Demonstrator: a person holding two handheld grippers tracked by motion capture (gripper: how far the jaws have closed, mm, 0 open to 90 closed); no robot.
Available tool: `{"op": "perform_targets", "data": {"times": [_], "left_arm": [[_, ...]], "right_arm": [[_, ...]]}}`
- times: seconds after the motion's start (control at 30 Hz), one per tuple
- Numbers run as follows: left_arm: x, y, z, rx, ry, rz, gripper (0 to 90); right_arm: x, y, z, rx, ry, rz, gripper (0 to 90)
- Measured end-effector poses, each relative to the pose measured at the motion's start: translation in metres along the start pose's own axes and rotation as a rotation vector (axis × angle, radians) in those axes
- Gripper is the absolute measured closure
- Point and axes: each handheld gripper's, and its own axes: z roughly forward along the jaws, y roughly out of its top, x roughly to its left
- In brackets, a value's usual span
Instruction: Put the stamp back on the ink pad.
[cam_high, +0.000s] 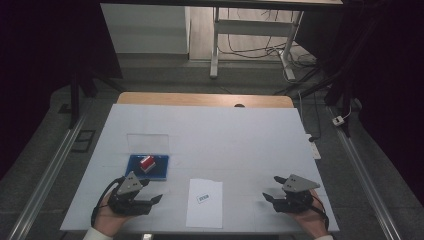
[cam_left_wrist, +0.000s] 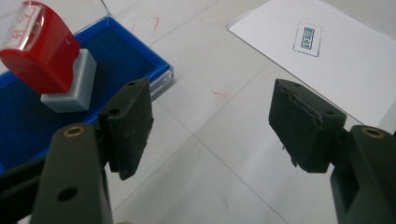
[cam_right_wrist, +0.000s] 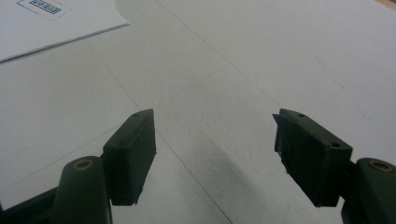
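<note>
Left gripper (cam_high: 150, 192) wide, empty, beside red stamp (cam_left_wrist: 44, 49) standing on blue ink pad (cam_high: 161, 171). Right gripper (cam_high: 274, 189) wide, idle on worktop (cam_high: 240, 140). Square jaws round stamp body — squeeze gently, lift straight toward stamped paper (cam_high: 205, 212).

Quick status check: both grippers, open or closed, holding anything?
Left gripper: open, holding nothing; the red stamp stands on the blue ink pad beside it.
Right gripper: open, holding nothing, over the bare white table.

You are in a lab: dark curtains, floor rails (cam_high: 47, 172), loose cables (cam_high: 260, 50), one covered table (cam_high: 260, 135).
</note>
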Motion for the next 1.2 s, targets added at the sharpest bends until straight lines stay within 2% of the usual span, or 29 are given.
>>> {"op": "perform_targets", "data": {"times": [0.3, 1.2], "left_arm": [[0.0018, -0.0104, 0.0024, -0.009, 0.021, -0.039, 29.3], [0.003, -0.0097, 0.0022, -0.013, 0.018, -0.04, 29.0]], "right_arm": [[-0.0002, -0.0015, -0.0004, -0.014, 0.013, 0.0, 29.3], [0.0007, -0.0005, -0.001, -0.02, 0.013, -0.002, 29.5]]}}
